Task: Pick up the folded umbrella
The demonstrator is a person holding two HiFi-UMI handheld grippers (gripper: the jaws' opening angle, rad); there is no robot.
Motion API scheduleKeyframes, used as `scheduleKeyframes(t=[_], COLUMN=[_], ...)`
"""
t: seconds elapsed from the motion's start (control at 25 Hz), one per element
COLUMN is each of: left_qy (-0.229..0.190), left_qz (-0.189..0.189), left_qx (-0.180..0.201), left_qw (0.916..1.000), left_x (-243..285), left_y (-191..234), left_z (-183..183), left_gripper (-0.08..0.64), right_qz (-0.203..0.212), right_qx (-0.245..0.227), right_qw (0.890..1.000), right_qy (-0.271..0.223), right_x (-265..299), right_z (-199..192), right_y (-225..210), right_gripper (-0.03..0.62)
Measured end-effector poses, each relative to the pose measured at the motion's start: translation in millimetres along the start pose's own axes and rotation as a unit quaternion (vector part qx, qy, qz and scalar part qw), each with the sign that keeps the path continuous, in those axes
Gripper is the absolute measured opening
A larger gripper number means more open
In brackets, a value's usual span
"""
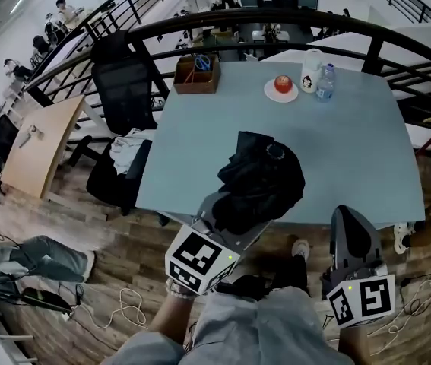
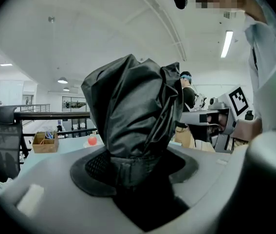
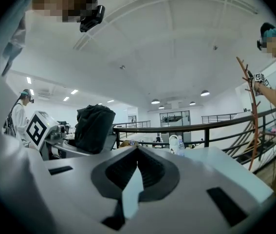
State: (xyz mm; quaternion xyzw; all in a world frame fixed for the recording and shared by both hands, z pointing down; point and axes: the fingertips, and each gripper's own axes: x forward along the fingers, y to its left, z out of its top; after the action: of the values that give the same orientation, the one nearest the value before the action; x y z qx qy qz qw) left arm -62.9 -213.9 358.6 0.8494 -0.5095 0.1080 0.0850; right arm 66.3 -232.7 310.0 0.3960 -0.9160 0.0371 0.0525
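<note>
The folded umbrella [image 1: 262, 179] is a crumpled black bundle, lifted over the near edge of the light blue table [image 1: 200, 139]. My left gripper [image 1: 232, 210] is shut on its lower end. In the left gripper view the umbrella [image 2: 135, 116] stands up between the jaws and fills the middle, hiding the fingertips of the left gripper [image 2: 133, 167]. My right gripper [image 1: 354, 238] hangs at the right, just off the table's front edge, shut with nothing in it. In the right gripper view the right gripper [image 3: 138, 152] has its pads meeting, and the umbrella [image 3: 95, 128] shows at the left.
At the table's far side stand a wooden box [image 1: 197, 74] of small items, a plate [image 1: 281, 90] with a red apple, a white jug [image 1: 311, 70] and a water bottle [image 1: 324, 82]. A black office chair [image 1: 124, 90] is at the left. A dark railing [image 1: 276, 17] runs behind.
</note>
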Motion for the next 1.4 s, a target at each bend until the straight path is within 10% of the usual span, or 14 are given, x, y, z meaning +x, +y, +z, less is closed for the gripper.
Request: scheduleKeyframes(t=[0.52,1.4], left_qy=[-0.059,-0.077], left_qz=[-0.027,0.032], left_qx=[-0.027,-0.034], left_qw=[0.9976,0.9960], left_x=[-26,-4], left_y=[-31,-62], left_z=[31,71], left_gripper=[0.273,0.273], right_qz=[-0.041,0.009], right_qx=[-0.020,-0.044], right_qw=[0.999,0.998], right_qy=[-0.011,-0.048], right_x=[-43,-50], right_z=[17,56], right_y=[10,-45], right_gripper=[-0.002,-0.002])
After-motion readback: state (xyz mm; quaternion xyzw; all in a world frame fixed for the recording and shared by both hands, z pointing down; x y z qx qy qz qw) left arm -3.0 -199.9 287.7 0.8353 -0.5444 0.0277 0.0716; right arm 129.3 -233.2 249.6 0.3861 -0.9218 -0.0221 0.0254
